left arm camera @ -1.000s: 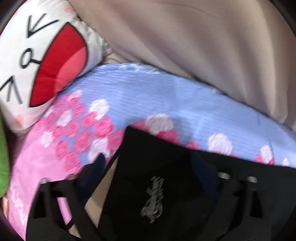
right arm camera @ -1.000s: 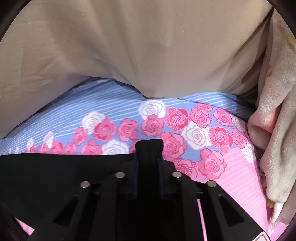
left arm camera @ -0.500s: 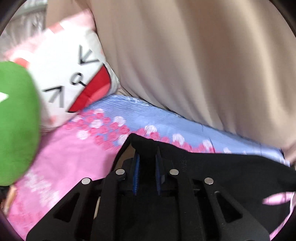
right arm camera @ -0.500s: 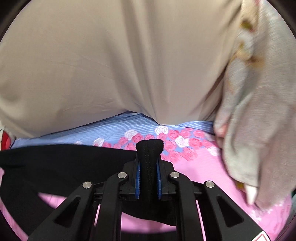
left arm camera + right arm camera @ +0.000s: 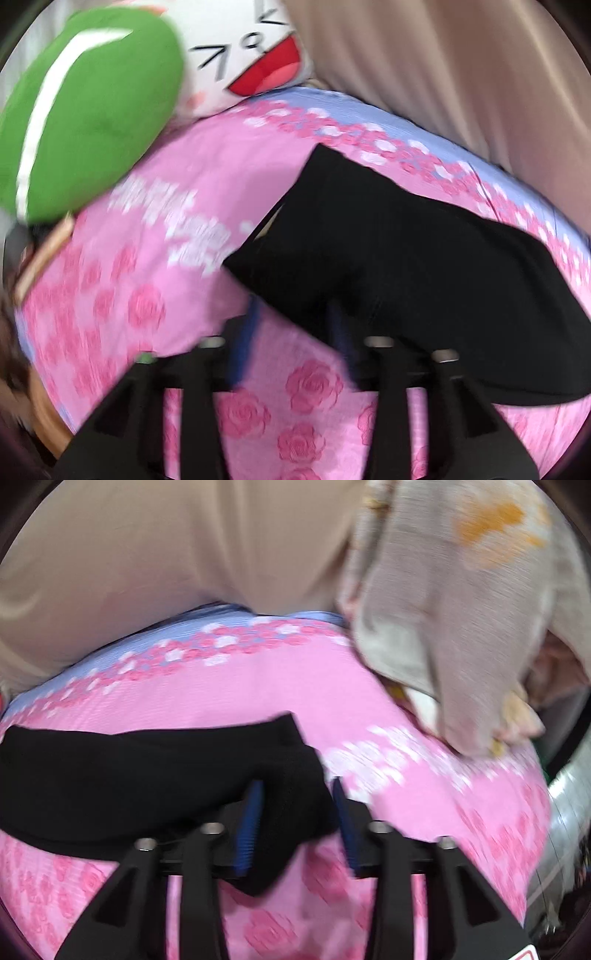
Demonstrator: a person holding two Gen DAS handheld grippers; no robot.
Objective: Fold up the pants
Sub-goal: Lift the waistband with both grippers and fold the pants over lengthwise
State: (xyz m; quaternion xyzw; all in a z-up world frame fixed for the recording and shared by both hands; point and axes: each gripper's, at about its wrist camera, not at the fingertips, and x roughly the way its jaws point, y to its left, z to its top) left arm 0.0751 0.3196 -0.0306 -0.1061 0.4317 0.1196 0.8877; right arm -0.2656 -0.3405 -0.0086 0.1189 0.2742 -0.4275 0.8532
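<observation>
Left wrist view shows the black pants lying on the pink rose bedsheet, reaching toward its blue-striped far edge, one layer apparently doubled over. The left gripper has its fingers spread, gripping nothing. The right gripper is also spread, cloth lying loose between its fingers. One fold looks laid; further folding and smoothing probably remain.

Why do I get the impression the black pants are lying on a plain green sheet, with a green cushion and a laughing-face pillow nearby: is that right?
Not quite: the sheet under the black pants is pink with roses and a blue striped border, not plain green. The left wrist view shows it. The green cushion and the laughing-face pillow are indeed nearby, at the sheet's far corner.
</observation>
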